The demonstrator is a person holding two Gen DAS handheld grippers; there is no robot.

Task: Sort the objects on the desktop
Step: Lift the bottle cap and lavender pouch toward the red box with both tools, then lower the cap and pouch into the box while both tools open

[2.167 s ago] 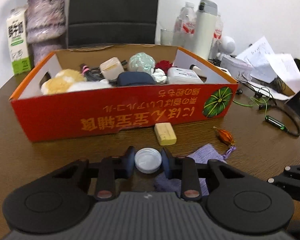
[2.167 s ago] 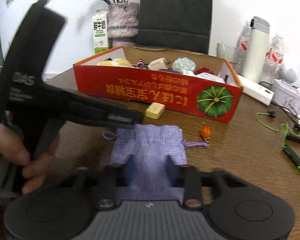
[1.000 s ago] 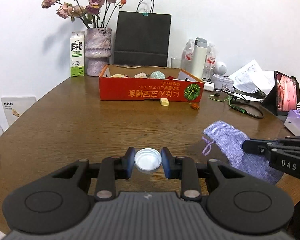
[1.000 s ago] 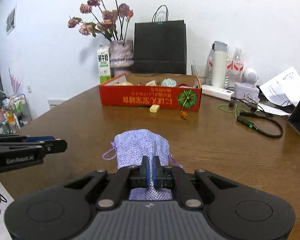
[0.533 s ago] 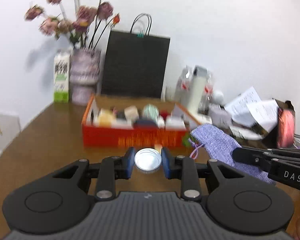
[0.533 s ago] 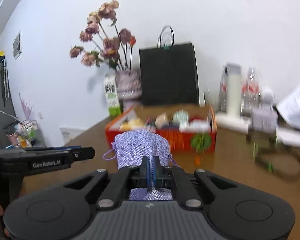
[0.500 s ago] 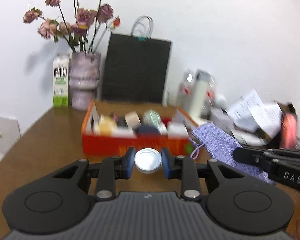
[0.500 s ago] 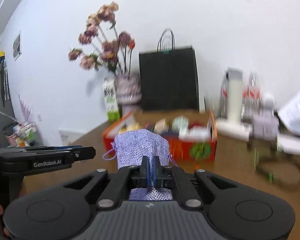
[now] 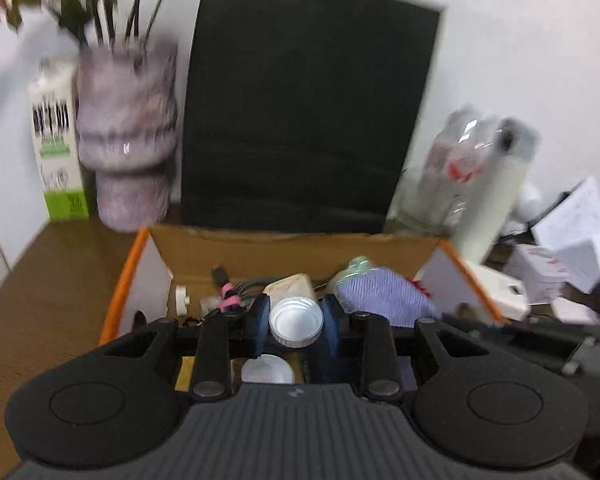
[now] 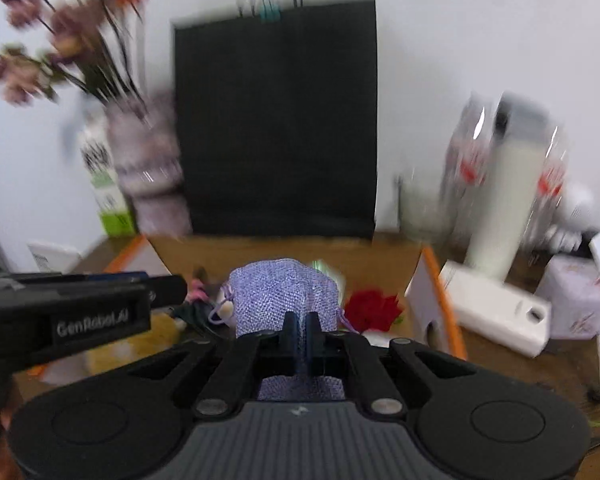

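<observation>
Box [image 9: 124, 280] on the tabletop [image 9: 40, 300], already holding cables, a red flower and other small items — sorting looks well along. Both grippers hang over its open top. Right gripper [image 10: 300, 334]: fingers pinched narrow on the purple pouch [image 10: 284, 296], above the box's middle. Left gripper [image 9: 296, 324]: fingers clamped on the white cap [image 9: 296, 322]. Both still to be dropped in. Frames are blurred — anything left outside, probably, can't be judged.
</observation>
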